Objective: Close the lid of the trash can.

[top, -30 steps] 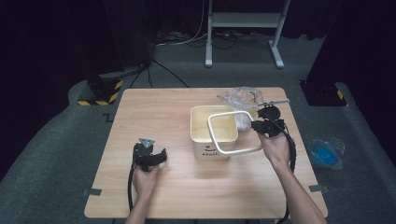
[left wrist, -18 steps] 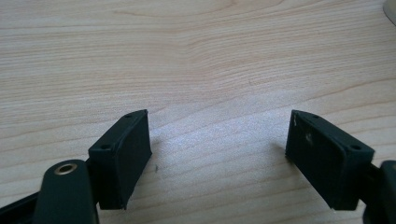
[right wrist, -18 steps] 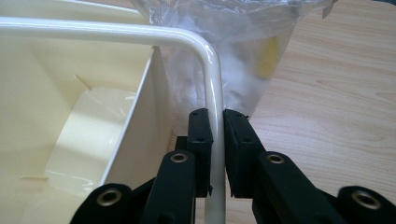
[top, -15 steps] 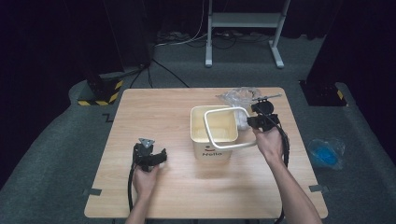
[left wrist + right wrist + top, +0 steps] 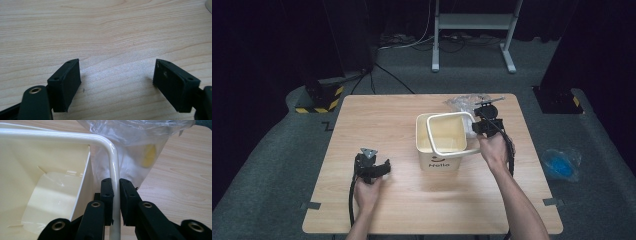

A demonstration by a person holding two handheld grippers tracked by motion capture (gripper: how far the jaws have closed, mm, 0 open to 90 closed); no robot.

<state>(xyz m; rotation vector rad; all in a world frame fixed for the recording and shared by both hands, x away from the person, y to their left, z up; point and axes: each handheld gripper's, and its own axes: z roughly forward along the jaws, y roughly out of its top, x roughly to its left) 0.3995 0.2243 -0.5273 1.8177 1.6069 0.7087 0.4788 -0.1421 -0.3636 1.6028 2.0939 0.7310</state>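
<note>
The cream bucket (image 5: 441, 142) stands right of center on the wooden table (image 5: 377, 120). The right gripper (image 5: 114, 192) pinches its handle (image 5: 113, 157) at the bucket's 3 o'clock. A plastic bag (image 5: 462, 104) lies at 1 o'clock. The left gripper (image 5: 116, 82) rests at 8 o'clock, wide apart, empty. Grey carpet (image 5: 272, 150) surrounds the table in a dark room.

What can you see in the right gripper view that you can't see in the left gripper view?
The right gripper view has the right gripper shut on the white handle of the cream bin, with a clear plastic bag behind it. The left gripper view has the left gripper with its jaws wide apart and nothing between them. Both have the wooden table underneath.
</note>
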